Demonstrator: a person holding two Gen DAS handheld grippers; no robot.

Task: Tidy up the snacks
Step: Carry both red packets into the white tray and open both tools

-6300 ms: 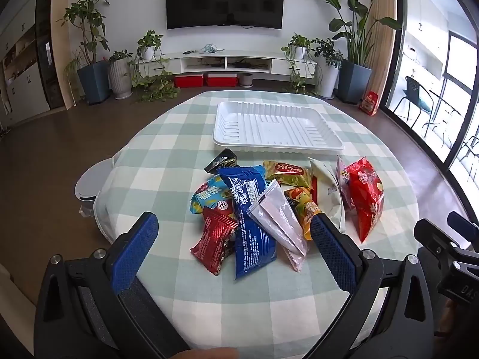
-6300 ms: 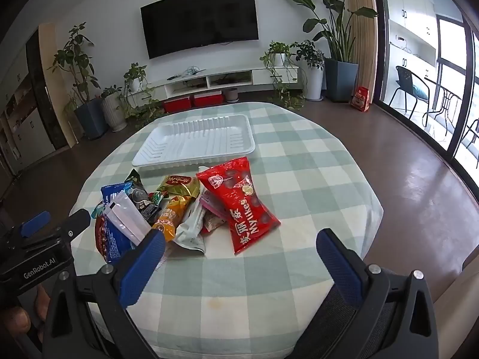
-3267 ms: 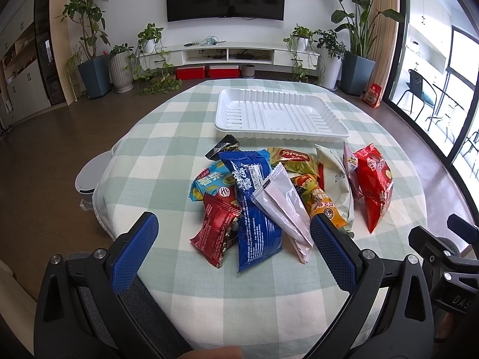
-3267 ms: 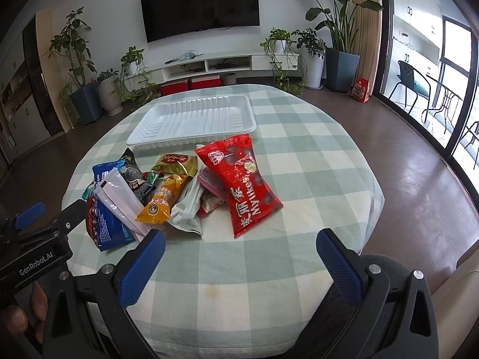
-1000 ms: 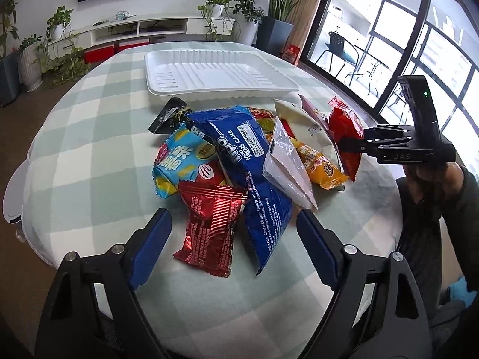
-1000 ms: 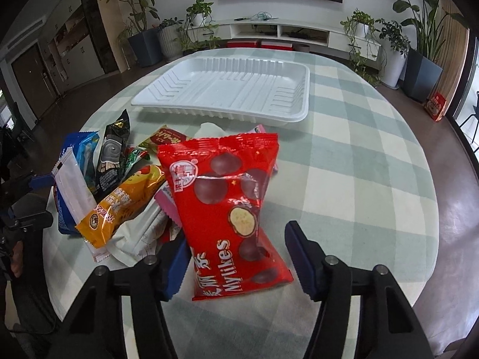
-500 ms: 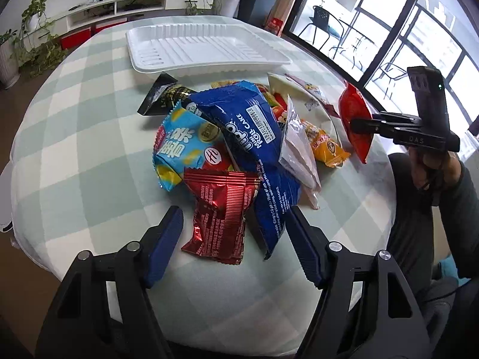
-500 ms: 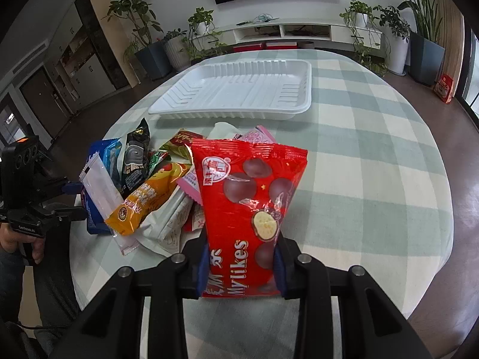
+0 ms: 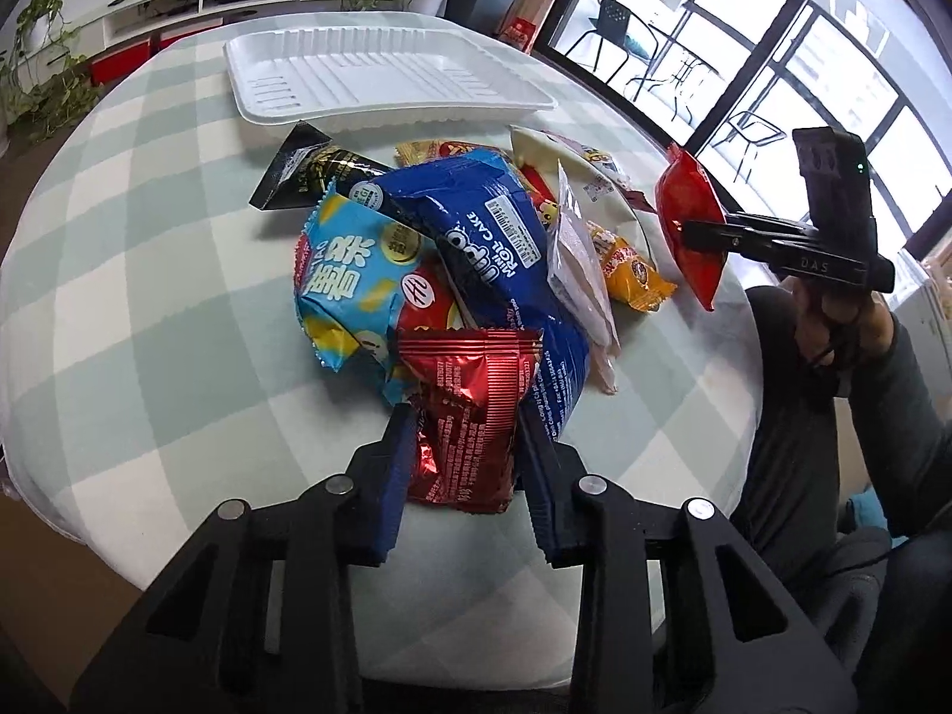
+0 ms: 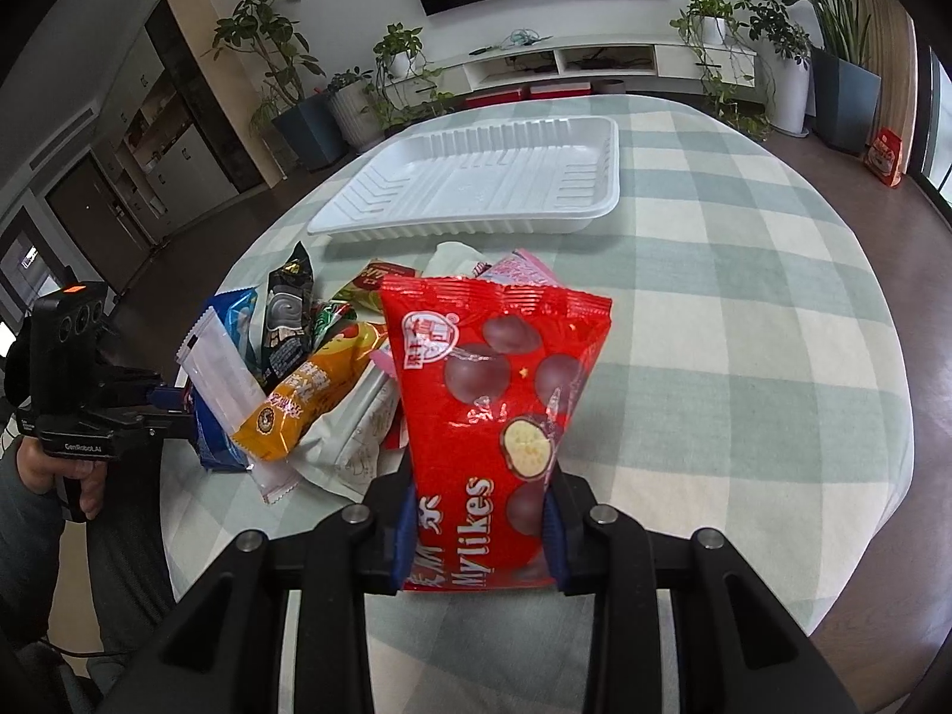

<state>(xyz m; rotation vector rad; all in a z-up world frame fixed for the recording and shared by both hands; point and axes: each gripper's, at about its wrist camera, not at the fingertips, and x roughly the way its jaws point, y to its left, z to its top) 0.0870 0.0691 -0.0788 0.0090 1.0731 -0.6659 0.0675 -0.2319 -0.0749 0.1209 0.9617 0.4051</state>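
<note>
A pile of snack packets lies on the checked tablecloth in front of an empty white tray (image 9: 381,77) (image 10: 488,178). My left gripper (image 9: 464,446) is shut on a dark red foil packet (image 9: 470,410) at the near edge of the pile, beside a blue roll-cake bag (image 9: 506,256) and a light blue bag (image 9: 351,273). My right gripper (image 10: 479,526) is shut on the red Mylikes bag (image 10: 500,404) and holds it lifted above the table; it also shows in the left wrist view (image 9: 693,226).
An orange packet (image 10: 315,398), a clear white sachet (image 10: 220,369), a black packet (image 9: 309,169) and others fill the pile. The round table's edge (image 10: 892,416) drops off at the right. Potted plants and a TV cabinet stand beyond.
My left gripper moved in and closed on the dark red foil packet. My right gripper closed on the red Mylikes bag and lifted it off the table.
</note>
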